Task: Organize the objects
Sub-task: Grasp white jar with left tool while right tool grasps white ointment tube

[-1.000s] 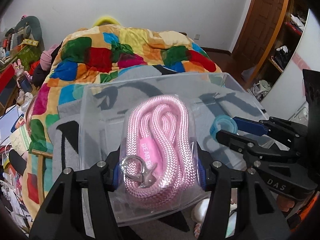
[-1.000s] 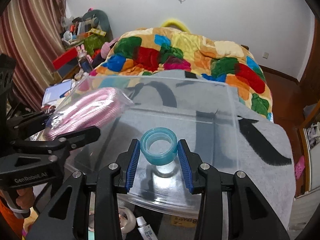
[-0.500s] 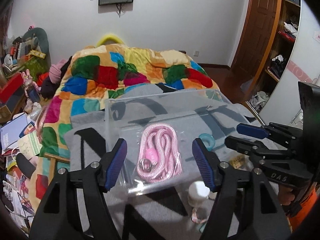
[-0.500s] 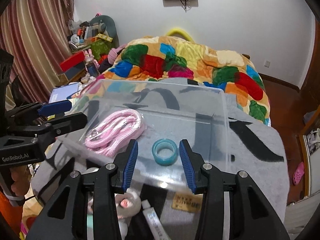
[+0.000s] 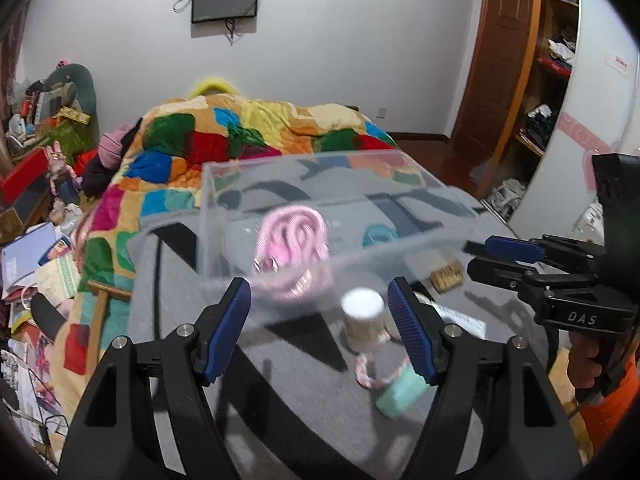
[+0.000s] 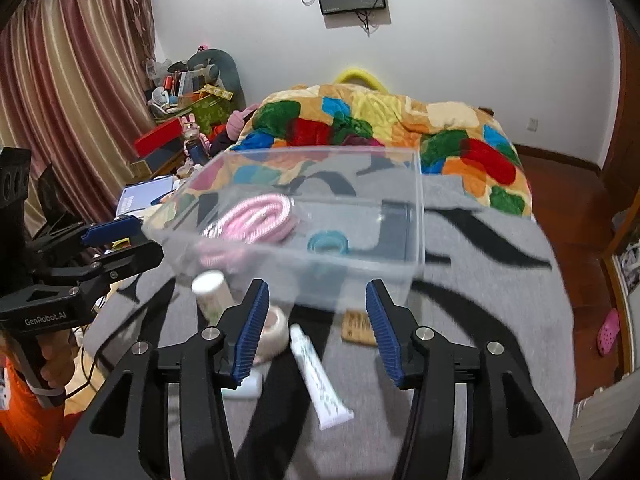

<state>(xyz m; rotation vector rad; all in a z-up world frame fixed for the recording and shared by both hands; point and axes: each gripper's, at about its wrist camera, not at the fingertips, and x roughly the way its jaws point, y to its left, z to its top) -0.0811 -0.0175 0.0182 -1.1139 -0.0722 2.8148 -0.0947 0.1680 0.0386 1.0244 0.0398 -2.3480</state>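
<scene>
From the left wrist, the left gripper [image 5: 319,322] gapes wide and holds nothing. A white bottle [image 5: 363,319] stands between its fingers, a mint tag [image 5: 401,391] nearer. Ahead, the clear box [image 5: 248,216] holds the pink rope [image 5: 294,236] and teal tape roll [image 5: 378,234].

From the right wrist, the right gripper [image 6: 313,330] is equally wide, empty (frame blurred). A white tube [image 6: 320,376] lies between its fingers, the box's near wall just beyond; bare grey blanket [image 6: 500,300] spreads rightward.

Both wrist views face the clear bin [image 5: 320,184] closely.
</scene>
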